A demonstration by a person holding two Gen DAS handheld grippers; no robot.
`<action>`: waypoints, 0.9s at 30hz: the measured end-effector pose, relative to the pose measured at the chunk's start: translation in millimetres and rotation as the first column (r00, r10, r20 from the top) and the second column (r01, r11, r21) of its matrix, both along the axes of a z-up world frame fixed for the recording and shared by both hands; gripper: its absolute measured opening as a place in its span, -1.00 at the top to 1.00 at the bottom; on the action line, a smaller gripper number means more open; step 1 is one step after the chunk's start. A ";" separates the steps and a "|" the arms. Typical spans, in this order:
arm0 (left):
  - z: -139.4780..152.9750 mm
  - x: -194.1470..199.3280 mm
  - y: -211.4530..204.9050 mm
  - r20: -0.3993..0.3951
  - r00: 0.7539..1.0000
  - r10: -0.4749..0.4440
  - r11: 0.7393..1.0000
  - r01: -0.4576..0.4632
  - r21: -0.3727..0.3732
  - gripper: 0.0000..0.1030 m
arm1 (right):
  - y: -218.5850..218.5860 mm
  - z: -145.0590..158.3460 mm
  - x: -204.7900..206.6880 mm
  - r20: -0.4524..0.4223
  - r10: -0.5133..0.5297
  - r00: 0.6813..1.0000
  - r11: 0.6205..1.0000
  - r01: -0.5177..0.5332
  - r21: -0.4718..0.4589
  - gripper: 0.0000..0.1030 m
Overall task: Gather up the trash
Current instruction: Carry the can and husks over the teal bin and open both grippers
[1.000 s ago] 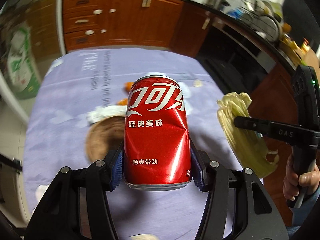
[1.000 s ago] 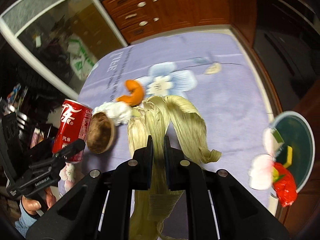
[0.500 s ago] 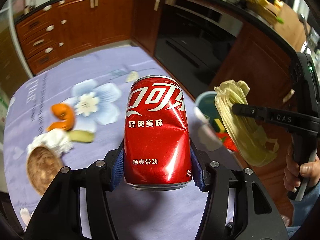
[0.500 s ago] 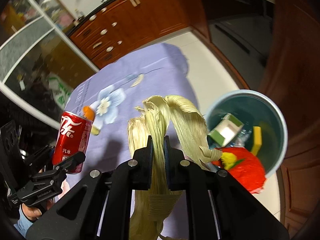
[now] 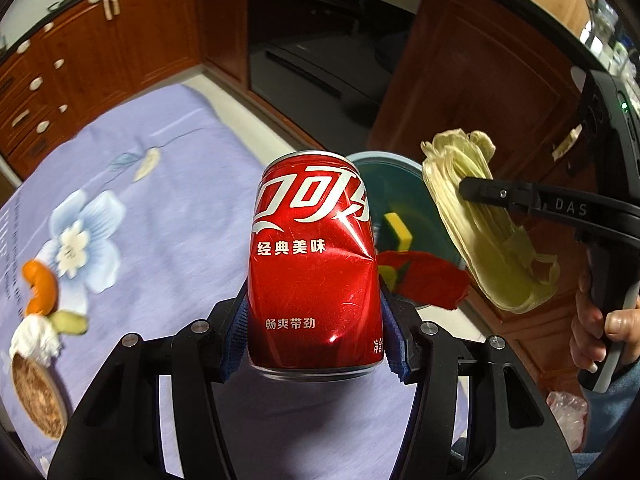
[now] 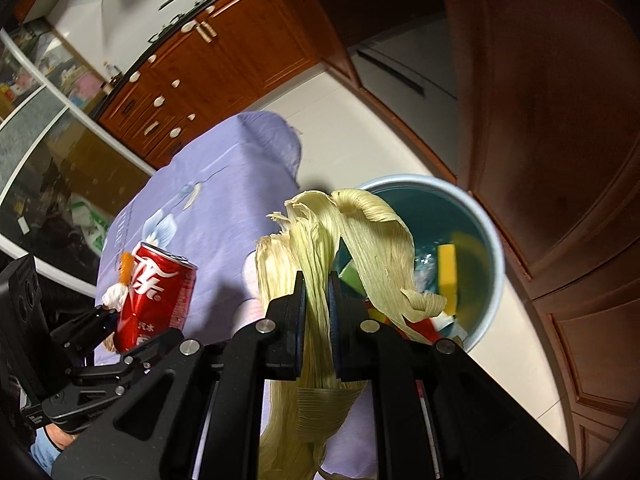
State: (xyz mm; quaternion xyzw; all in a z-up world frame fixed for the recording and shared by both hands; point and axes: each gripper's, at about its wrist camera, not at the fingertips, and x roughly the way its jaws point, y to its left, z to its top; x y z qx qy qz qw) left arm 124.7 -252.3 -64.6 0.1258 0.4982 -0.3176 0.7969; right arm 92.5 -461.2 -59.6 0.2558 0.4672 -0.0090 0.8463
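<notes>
My left gripper (image 5: 314, 332) is shut on a dented red cola can (image 5: 314, 264) and holds it upright in the air above the purple cloth's edge. The can also shows in the right wrist view (image 6: 156, 300). My right gripper (image 6: 317, 292) is shut on a bundle of pale corn husks (image 6: 344, 232), held over the rim of the blue-green trash bin (image 6: 494, 240). The husks (image 5: 472, 216) and bin (image 5: 400, 176) also show in the left wrist view. The bin holds a yellow sponge (image 6: 447, 268) and red wrapper (image 5: 424, 276).
On the purple flowered cloth (image 5: 160, 184) lie an orange peel (image 5: 40, 286), a white tissue wad (image 5: 36, 338) and a brown round shell (image 5: 36, 398). Wooden cabinets (image 6: 552, 120) stand close behind the bin. Drawers (image 5: 60, 80) line the far wall.
Both grippers have swung right from over the cloth toward the bin. The bin is now directly under the husks and just beyond the can. Both grips are unchanged.
</notes>
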 end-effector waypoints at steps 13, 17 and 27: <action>-45.2 21.8 -90.1 -0.088 0.989 -0.123 0.992 0.126 0.031 -0.11 | -48.2 -16.4 -3.1 -0.044 -0.083 0.996 0.996 0.081 -0.035 0.81; -55.9 24.2 -105.1 -0.112 0.984 -0.141 0.989 0.144 0.024 -0.21 | -59.2 -19.8 -4.1 -0.061 -0.105 0.993 0.994 0.102 -0.045 0.81; -54.7 38.1 -90.7 -0.117 0.991 -0.072 0.997 0.076 0.034 -0.46 | -63.1 -34.9 6.1 -0.099 -0.101 0.990 0.994 0.097 -0.042 0.81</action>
